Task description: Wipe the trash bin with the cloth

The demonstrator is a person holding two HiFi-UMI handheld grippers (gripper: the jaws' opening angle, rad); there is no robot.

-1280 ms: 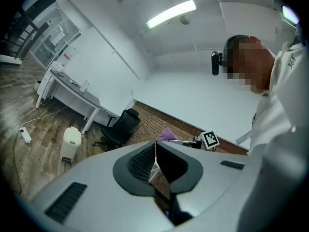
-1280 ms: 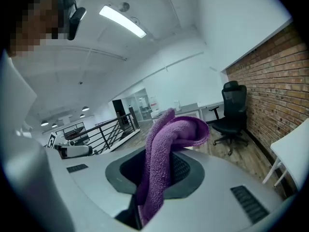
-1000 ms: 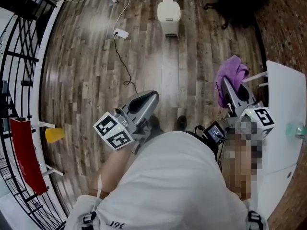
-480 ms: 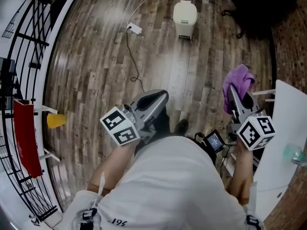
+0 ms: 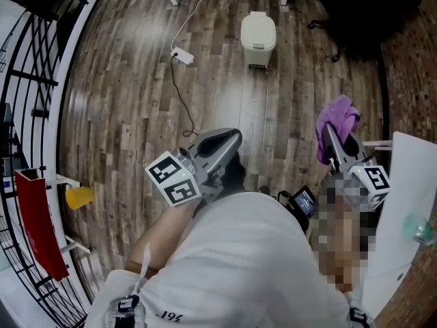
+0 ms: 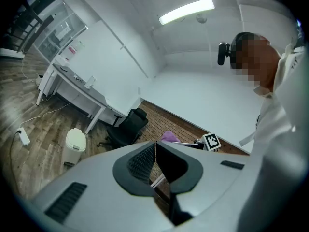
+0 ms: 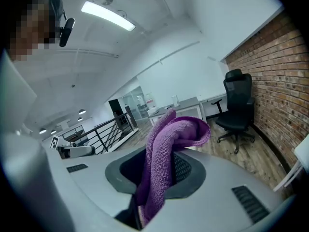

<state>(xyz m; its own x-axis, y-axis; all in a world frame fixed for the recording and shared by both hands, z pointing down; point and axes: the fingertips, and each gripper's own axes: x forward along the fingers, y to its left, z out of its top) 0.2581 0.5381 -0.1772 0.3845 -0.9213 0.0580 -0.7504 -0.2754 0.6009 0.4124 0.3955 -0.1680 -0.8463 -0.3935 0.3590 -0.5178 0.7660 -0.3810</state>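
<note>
A cream pedal trash bin [image 5: 258,38] stands on the wood floor far ahead, also small at the left of the left gripper view as the bin [image 6: 75,145]. My right gripper [image 5: 330,132] is shut on a purple cloth [image 5: 334,122], which bunches over its tip; in the right gripper view the cloth [image 7: 166,153] hangs from between the jaws. My left gripper [image 5: 232,139] is held at mid-frame, jaws closed together with nothing between them [image 6: 155,156]. Both grippers are well short of the bin.
A white power strip [image 5: 181,56] and its cable [image 5: 179,101] lie on the floor left of the bin. A black office chair [image 5: 362,9] sits at the far right. A white table [image 5: 403,217] edges my right; black railing [image 5: 34,67] and a yellow cup [image 5: 79,197] at left.
The view has shifted as the person steps forward; the bin sits slightly lower in frame than a second ago. Both grippers keep their pose, the cloth still held.
</note>
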